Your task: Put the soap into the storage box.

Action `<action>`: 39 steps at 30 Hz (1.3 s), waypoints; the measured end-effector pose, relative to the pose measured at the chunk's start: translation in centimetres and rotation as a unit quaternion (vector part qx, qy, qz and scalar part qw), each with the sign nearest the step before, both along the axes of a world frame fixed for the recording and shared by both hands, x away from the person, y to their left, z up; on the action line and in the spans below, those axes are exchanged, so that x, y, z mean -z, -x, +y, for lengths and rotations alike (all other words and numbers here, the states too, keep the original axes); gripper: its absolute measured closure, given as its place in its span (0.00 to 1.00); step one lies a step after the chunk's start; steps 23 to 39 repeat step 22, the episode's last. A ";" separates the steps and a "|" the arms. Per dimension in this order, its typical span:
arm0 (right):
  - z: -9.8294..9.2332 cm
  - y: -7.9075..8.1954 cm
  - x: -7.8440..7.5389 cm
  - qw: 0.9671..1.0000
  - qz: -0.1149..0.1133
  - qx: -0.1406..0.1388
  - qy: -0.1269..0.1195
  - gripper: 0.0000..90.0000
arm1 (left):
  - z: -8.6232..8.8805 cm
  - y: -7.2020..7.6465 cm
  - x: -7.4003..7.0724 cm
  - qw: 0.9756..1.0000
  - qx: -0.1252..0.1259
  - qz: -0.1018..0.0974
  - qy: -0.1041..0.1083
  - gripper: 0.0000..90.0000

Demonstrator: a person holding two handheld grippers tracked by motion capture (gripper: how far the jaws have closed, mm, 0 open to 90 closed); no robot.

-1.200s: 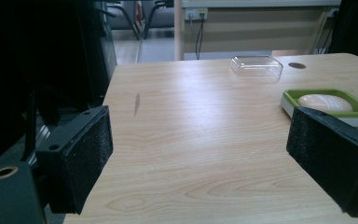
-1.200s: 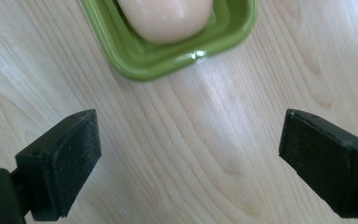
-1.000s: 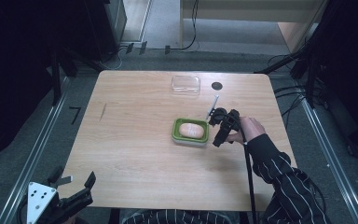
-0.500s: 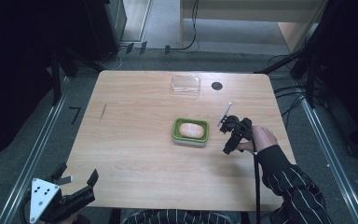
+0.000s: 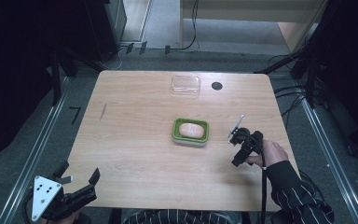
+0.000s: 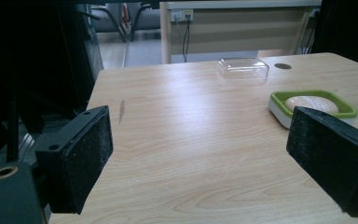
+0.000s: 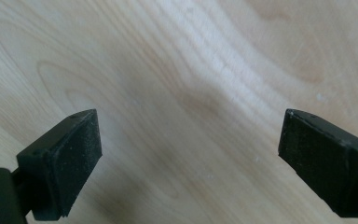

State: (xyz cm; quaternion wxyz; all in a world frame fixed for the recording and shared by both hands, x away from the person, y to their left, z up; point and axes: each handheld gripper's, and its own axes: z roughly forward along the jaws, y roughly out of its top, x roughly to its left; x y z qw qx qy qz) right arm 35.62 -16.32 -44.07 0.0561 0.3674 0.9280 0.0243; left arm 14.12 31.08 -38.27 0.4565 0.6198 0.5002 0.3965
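A lab or office test room. The wooden worktop (image 5: 135, 140) stands on grey carpet (image 5: 23, 154), with cables (image 5: 189, 28) and a wall socket (image 6: 182, 15) at 12 o'clock. Dark equipment stands (image 5: 56, 70) flank it at 9 and 3 o'clock.

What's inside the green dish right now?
The green dish holds one pale pink oval bar, probably soap, uncovered. Whatever lies under the bar is hidden. The clear lid sits apart, farther back.

The table (image 5: 135, 140) is pale wood with a wavy grain and one dark streak left of the green-rimmed dish (image 5: 190, 132), which holds a pinkish-cream bar (image 5: 191, 129). Beyond the dish lies a clear lid (image 5: 185, 85), and right of the dish a sleeve (image 5: 298, 193) is black with thin white stripes.
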 end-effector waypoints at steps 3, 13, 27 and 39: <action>-0.5 0.8 0.6 1.000 0.005 0.008 0.001 0.07 | -0.1 -0.1 0.0 1.000 0.001 0.001 0.000 0.08; -1.5 2.1 1.2 1.000 0.005 0.018 0.003 0.07 | -0.2 -0.4 0.0 1.000 0.006 0.000 0.000 0.08; -1.9 2.5 1.5 1.000 0.004 0.019 0.011 0.07 | -0.3 -0.6 0.0 1.000 0.010 -0.001 -0.001 0.08; -1.9 2.5 1.5 1.000 0.004 0.019 0.011 0.07 | -0.3 -0.6 0.0 1.000 0.010 -0.001 -0.001 0.08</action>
